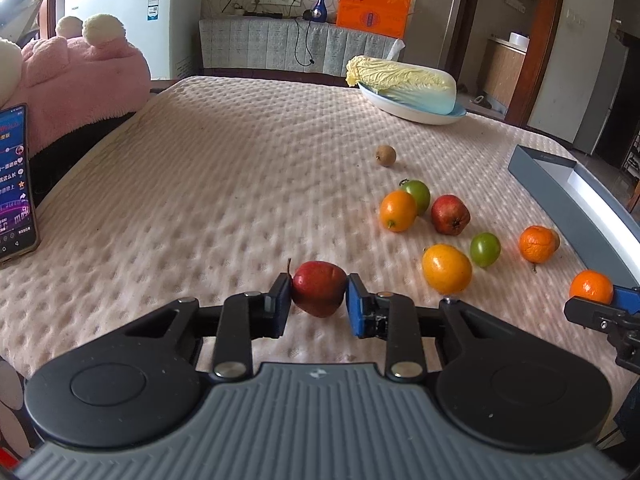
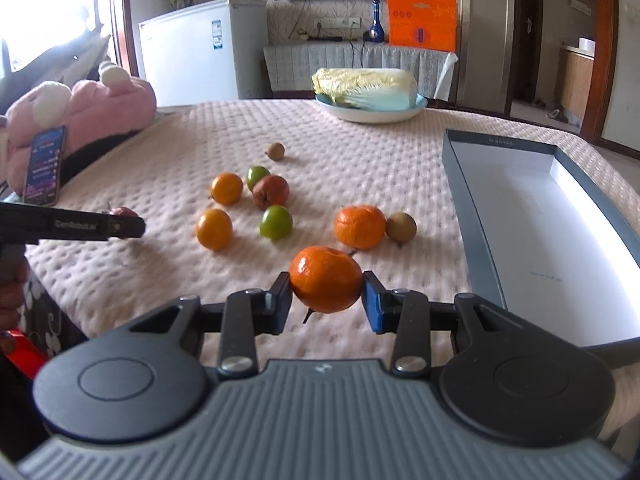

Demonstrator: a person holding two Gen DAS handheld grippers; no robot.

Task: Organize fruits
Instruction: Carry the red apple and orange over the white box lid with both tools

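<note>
Left gripper (image 1: 319, 304) has its two pads pressed on the flanks of a small red apple (image 1: 319, 288), low over the cream quilted cover (image 1: 208, 184) near the front edge; the stem points up and to the left, just clear of the left pad. Right gripper (image 2: 327, 294) is closed the same way on a tangerine (image 2: 326, 278), pads at its widest girth, with the open grey box (image 2: 464, 200) just beside it on the right. Box interior is white and holds nothing visible.

Handling, judged from appearance:
- Apple: firm, smooth, glossy skin, so likely to slip if the pads sit off-centre. The hold across the middle looks sound. Light; a moderate squeeze should do.
- Tangerine: softer, loose pebbled rind that gives under pressure. It grips well but bruises or splits if squeezed hard. Take it across the equator, not over the stem end.
- Both are round and will roll on release; best set down low and let go gently.

Loose fruit between the two grippers: two oranges (image 1: 398, 211) (image 1: 447, 269), two green fruits (image 1: 417, 196) (image 1: 485, 249), another red apple (image 1: 450, 215), a second tangerine (image 1: 538, 244) touching a brown fruit (image 2: 401, 229), and another brown one (image 1: 386, 155) farther back. A cabbage (image 1: 400, 80) sits on a plate (image 1: 416, 114) at the far side.
</note>
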